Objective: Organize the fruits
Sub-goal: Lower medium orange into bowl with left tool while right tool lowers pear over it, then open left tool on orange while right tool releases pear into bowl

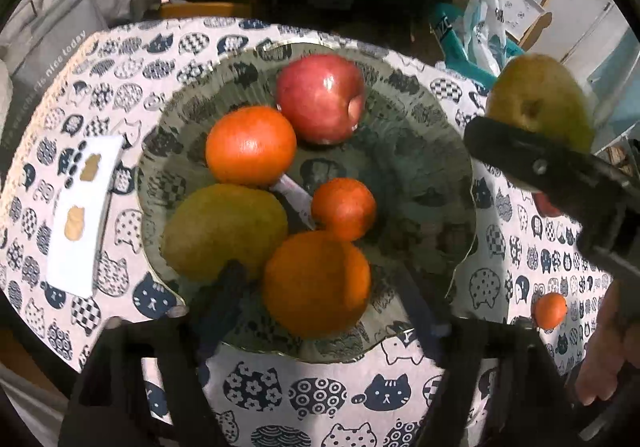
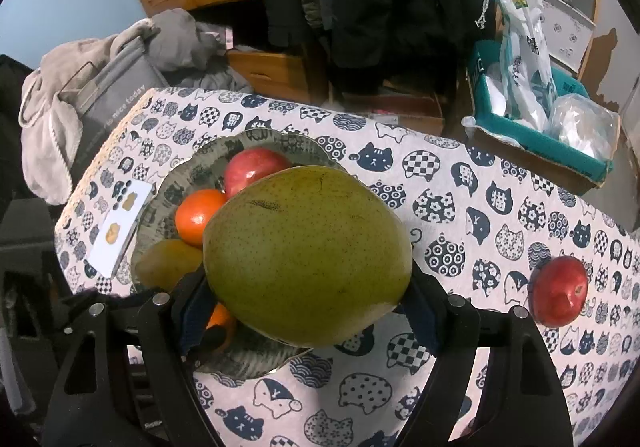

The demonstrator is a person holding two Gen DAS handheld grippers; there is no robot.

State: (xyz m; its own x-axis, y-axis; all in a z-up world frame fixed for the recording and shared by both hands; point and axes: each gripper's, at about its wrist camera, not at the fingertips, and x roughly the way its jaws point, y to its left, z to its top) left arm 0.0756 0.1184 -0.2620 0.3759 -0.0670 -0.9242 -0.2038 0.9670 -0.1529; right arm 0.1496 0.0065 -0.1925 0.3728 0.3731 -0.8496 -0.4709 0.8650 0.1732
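Note:
A patterned glass plate [image 1: 424, 183] holds a red apple [image 1: 320, 97], a tangerine [image 1: 250, 145], a smaller tangerine [image 1: 344, 209], a yellow-green pear [image 1: 222, 233] and a big orange [image 1: 316, 283]. My left gripper [image 1: 320, 273] hangs over the plate's near side, open. The big orange lies between its fingers with a gap on each side. My right gripper [image 2: 306, 287] is shut on a large green pear [image 2: 308, 255], held above the plate's right edge. That pear [image 1: 538, 95] also shows at the right of the left wrist view.
The cat-print tablecloth [image 2: 460, 207] carries a second red apple [image 2: 560, 291], a loose small tangerine [image 1: 550, 311] and a white card [image 1: 84, 215] left of the plate. A grey bag [image 2: 112, 95] and a teal box [image 2: 540, 135] stand beyond the far edge. A hand [image 1: 604, 351] is at right.

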